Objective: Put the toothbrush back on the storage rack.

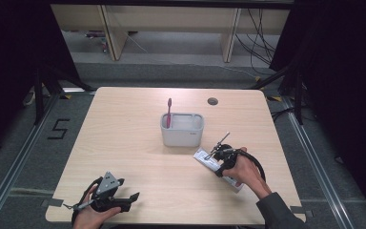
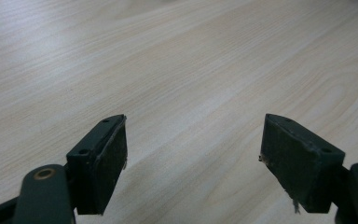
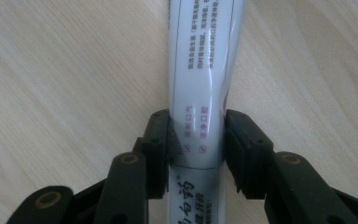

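Note:
A white toothpaste tube (image 1: 204,157) lies flat on the right part of the wooden table (image 1: 124,143), and its printed side fills the middle of the right gripper view (image 3: 200,70). My right gripper (image 1: 215,163) sits over it, and both black pads (image 3: 161,140) press on the tube's sides near its lower end, so it is shut on the tube (image 3: 196,135). A pale grey holder (image 1: 182,136) stands mid-table with a pink toothbrush (image 1: 169,112) upright in its left part. My left gripper (image 1: 129,200) rests near the front left edge, open, with bare wood between its fingers (image 2: 193,154).
A round cable hole (image 1: 212,101) sits near the table's far edge. Behind the table are wooden legs and loose cables on the floor. A floor mark reading 5 (image 1: 58,129) lies to the left. Bare wood stretches between the holder and my left gripper.

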A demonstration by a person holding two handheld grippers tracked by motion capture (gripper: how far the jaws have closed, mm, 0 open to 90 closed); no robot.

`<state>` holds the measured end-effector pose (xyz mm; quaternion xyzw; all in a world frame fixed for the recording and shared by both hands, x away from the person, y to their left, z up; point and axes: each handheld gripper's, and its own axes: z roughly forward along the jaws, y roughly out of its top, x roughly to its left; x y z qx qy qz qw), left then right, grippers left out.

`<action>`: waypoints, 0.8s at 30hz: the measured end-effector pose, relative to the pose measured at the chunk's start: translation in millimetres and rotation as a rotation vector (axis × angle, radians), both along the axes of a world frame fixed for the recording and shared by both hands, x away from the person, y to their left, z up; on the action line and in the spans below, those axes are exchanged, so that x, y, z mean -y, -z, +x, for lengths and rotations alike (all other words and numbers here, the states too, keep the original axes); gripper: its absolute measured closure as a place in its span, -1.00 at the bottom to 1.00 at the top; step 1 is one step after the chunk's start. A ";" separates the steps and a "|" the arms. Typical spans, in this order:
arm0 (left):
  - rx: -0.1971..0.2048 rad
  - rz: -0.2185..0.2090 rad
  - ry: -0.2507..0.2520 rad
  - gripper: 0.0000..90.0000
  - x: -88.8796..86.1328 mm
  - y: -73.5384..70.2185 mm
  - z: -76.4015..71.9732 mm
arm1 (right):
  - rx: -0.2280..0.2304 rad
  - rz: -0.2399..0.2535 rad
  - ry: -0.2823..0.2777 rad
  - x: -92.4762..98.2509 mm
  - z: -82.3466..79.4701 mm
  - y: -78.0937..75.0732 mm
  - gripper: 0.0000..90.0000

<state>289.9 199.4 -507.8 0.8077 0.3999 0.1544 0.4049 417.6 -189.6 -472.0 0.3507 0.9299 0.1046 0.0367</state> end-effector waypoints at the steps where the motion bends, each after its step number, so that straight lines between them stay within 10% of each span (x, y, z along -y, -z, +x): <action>1: 0.000 0.000 0.000 -0.50 0.0 0.0 0.0 | 0.005 -0.009 -0.009 -1.0 0.8 0.6 0.39; 24: 0.001 0.002 0.007 -0.50 -0.8 -1.0 -0.3 | -0.027 -0.107 -0.082 -6.1 10.7 1.7 0.54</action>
